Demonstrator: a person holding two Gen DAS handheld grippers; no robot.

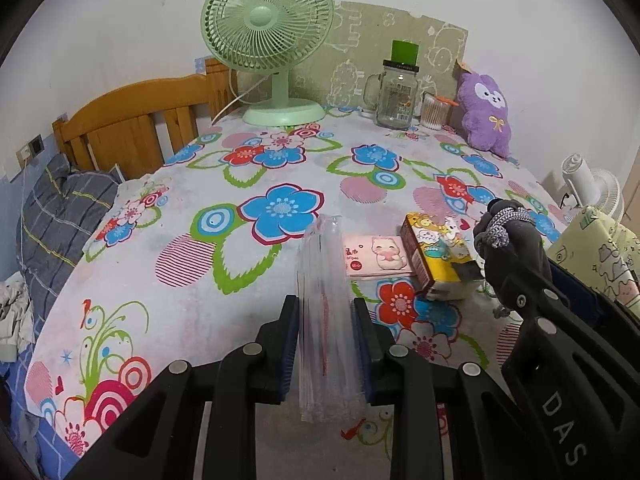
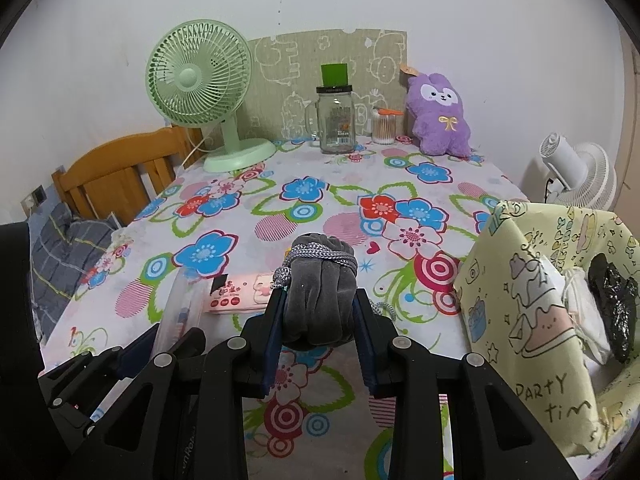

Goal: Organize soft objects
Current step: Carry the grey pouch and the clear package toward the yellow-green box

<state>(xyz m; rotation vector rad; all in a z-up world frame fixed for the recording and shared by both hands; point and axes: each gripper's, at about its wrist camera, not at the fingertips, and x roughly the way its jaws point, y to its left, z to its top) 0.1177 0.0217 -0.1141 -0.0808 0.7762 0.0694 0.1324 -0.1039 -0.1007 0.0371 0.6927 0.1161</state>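
Looking along the left tongs [image 1: 325, 344], their blue pads are closed on a clear plastic bag [image 1: 322, 312], which stands upright between them above the flowered bench [image 1: 160, 280]. Just beyond lie a pink wipes pack [image 1: 378, 258] and a yellow cartoon tissue pack [image 1: 434, 258], both loose on the cloth.

Looking along the right tongs [image 2: 320, 332], the pads are closed partway around a grey velvet drawstring pouch [image 2: 320, 300], lifted off the bench. To the right stands an open yellow cartoon bin [image 2: 520, 280], already holding something white and a crumpled black bag [image 2: 612, 300].

Sorting seems partly done: two items are gripped, the wipes and tissues still wait, and a purple plush toy [image 2: 440, 116] sits untouched at the back.
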